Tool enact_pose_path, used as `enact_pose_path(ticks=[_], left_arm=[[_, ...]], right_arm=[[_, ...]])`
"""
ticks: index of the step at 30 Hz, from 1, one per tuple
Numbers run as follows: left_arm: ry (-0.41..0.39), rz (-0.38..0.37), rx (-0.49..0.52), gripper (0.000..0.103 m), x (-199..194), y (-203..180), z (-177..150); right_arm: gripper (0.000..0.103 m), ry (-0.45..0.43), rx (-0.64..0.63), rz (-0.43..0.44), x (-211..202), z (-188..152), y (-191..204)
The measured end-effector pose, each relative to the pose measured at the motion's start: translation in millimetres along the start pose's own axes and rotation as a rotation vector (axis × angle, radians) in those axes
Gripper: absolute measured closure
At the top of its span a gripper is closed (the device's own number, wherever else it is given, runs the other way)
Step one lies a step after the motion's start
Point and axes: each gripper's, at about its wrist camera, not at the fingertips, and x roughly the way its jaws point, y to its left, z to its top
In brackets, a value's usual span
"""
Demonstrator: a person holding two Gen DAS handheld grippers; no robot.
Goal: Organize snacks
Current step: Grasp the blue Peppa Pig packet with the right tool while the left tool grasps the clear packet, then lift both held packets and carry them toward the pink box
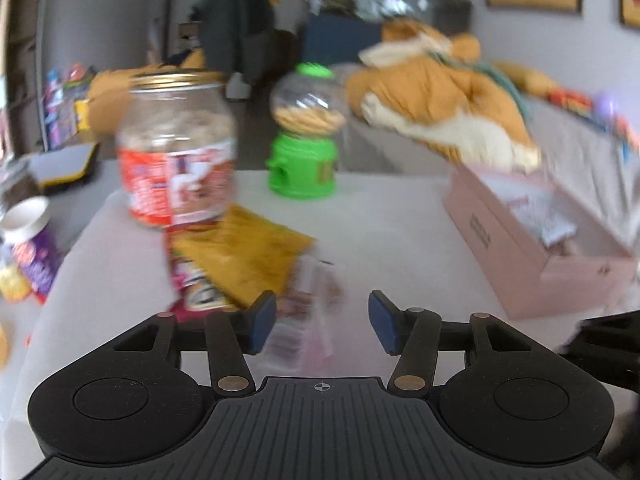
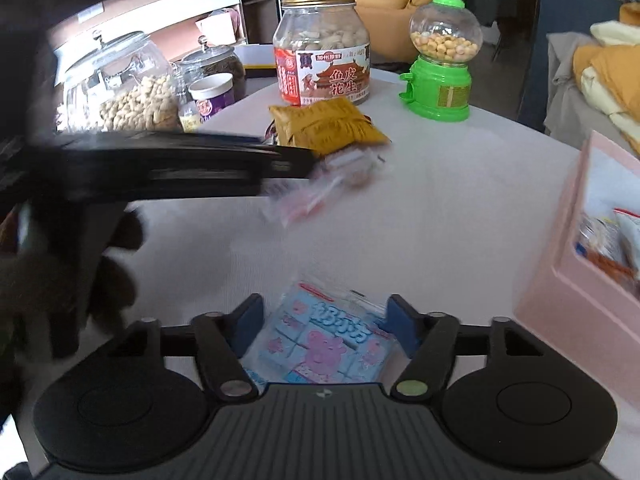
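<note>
In the left wrist view a clear snack packet point(image 1: 306, 320) with red print lies between my left gripper's point(image 1: 322, 320) fingers. It rests against the left pad, and a gap shows before the right pad. From the right wrist view that gripper point(image 2: 308, 166) reaches in from the left, blurred, with the clear packet point(image 2: 320, 192) at its tip. A blue snack packet point(image 2: 320, 340) with a pink cartoon fills my right gripper point(image 2: 325, 322) from pad to pad, low over the white table point(image 2: 440, 220). An open pink box point(image 2: 560, 292) holding packets stands at the right.
A mustard-yellow packet point(image 2: 332, 128) lies mid-table before a peanut jar point(image 2: 322, 48) with a gold lid. A green candy dispenser point(image 2: 440, 60) stands behind. Glass jars point(image 2: 120, 88) and a purple cup point(image 2: 212, 96) sit off the left edge. A plush toy point(image 1: 440, 100) lies beyond the box point(image 1: 520, 256).
</note>
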Motion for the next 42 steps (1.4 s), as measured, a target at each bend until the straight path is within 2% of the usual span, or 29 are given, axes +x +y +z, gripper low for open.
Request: enact_pose_path(ticks=[3, 4, 5, 6, 10, 14, 15, 19, 22, 27, 34, 36, 39, 40, 41, 42], left_arm=[[0.062, 0.082, 0.037, 0.051, 27, -14, 8], [0.07, 0.107, 0.043, 0.052, 34, -16, 9], [0.075, 0.127, 0.047, 0.05, 39, -17, 11], [0.085, 0.133, 0.045, 0.051, 43, -16, 12], [0.098, 0.136, 0.049, 0.051, 53, -18, 13], [0.087, 0.131, 0.072, 0.056, 58, -21, 11], [0.086, 0.115, 0.071, 0.057, 55, -21, 11], [0.093, -0.034, 0.028, 0.059, 29, -16, -4], [0.09, -0.039, 0.054, 0.059, 3, -20, -22], [0.106, -0.059, 0.03, 0.059, -37, -18, -47], [0.113, -0.024, 0.031, 0.058, -56, -16, -58], [0.105, -0.02, 0.019, 0.058, -56, -17, -59], [0.095, 0.006, 0.017, 0.058, -57, -22, -62], [0.098, 0.018, 0.016, 0.058, -57, -24, -61], [0.107, 0.026, 0.013, 0.058, -57, -26, -60], [0.117, 0.031, 0.011, 0.058, -57, -29, -59]], right_arm=[[0.025, -0.027, -0.016, -0.03, -10, -17, 2], [0.017, -0.032, -0.016, -0.04, -13, -22, 1], [0.014, -0.024, -0.009, -0.05, -13, -27, -1], [0.013, -0.01, 0.007, -0.044, -13, -33, -4], [0.01, -0.088, 0.005, -0.056, -21, -55, -10], [0.009, -0.108, 0.015, -0.059, -23, -58, -11], [0.009, -0.108, 0.016, -0.058, -22, -58, -11], [0.009, -0.109, 0.017, -0.061, -23, -59, -10], [0.006, -0.106, 0.022, -0.062, -23, -59, -10], [0.0, -0.074, 0.024, -0.057, -25, -62, -7], [0.0, -0.087, 0.047, -0.054, -27, -65, -8], [0.002, -0.089, 0.049, -0.083, -25, -63, -6], [0.01, -0.1, 0.056, -0.101, -24, -60, -5], [0.018, -0.106, 0.058, -0.104, -25, -59, -5], [0.031, -0.109, 0.067, -0.114, -27, -59, -6], [0.04, -0.112, 0.077, -0.126, -31, -60, -7]])
